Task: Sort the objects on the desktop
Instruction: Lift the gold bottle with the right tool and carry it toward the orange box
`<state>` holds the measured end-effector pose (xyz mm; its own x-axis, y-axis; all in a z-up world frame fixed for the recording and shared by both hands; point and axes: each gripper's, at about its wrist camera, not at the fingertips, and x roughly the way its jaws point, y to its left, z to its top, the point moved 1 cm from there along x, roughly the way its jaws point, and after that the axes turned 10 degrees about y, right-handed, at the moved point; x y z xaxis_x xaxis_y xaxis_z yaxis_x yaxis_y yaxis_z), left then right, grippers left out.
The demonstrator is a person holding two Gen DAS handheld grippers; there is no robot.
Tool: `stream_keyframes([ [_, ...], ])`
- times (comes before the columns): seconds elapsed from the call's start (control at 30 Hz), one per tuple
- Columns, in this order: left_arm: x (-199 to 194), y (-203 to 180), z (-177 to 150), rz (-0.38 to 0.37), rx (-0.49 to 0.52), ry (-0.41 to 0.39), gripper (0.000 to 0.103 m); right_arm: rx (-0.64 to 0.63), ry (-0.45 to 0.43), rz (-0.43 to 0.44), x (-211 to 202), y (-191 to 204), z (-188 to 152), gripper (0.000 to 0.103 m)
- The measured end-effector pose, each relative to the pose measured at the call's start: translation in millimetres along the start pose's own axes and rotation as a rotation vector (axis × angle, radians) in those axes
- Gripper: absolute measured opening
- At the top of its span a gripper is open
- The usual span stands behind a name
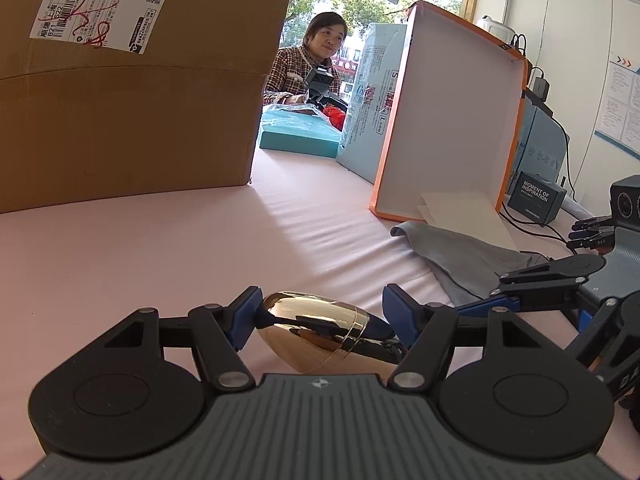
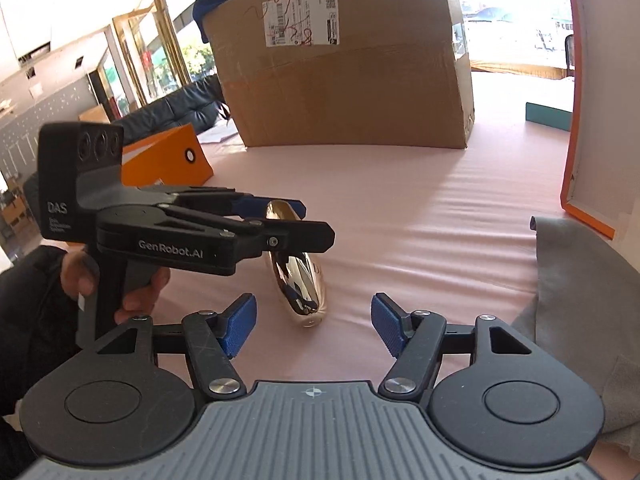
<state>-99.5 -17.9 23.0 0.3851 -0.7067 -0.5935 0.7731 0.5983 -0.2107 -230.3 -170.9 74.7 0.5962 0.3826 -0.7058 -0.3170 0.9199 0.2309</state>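
The gold ovoid case (image 1: 316, 330) lies on the pink tabletop (image 1: 160, 248), well in front of the cardboard box (image 1: 132, 92). Left gripper (image 1: 320, 316) brackets it, fingers spread; right gripper (image 2: 314, 322) is spread, empty, just beside. Risk: polished curved shell may squirt sideways under pinch.

"GenRobot.AI" and "DAS" show on the left gripper (image 2: 280, 216) at nine o'clock; "MOMENT OF INSPIRATION" sits on the dark box (image 1: 536, 198) at three; "821 522" on the carton's shipping label (image 1: 100, 8).

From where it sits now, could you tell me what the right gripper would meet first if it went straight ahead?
Probably the gold egg-shaped case lying on the pink cloth, just ahead between the right gripper's open jaws, slightly left of centre. The left gripper straddles its far end.
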Motion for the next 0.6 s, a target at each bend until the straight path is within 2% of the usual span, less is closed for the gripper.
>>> stream_keyframes([
  [0.1,0.1,1.6,-0.3,-0.001,-0.007,0.000,0.064,-0.028,0.022,-0.019,22.4,8.2,3.3,0.039],
  [0.2,0.2,3.2,-0.6,-0.001,-0.014,0.000,0.064,-0.049,0.012,-0.053,34.6,15.4,6.7,0.032],
  [0.4,-0.3,5.1,-1.4,0.000,-0.018,-0.003,0.064,-0.052,-0.024,-0.103,37.8,24.3,1.0,0.030],
  [0.6,-10.1,0.6,-0.6,-0.001,0.000,-0.016,0.064,-0.016,-0.056,-0.093,29.3,31.8,-2.1,0.029],
])
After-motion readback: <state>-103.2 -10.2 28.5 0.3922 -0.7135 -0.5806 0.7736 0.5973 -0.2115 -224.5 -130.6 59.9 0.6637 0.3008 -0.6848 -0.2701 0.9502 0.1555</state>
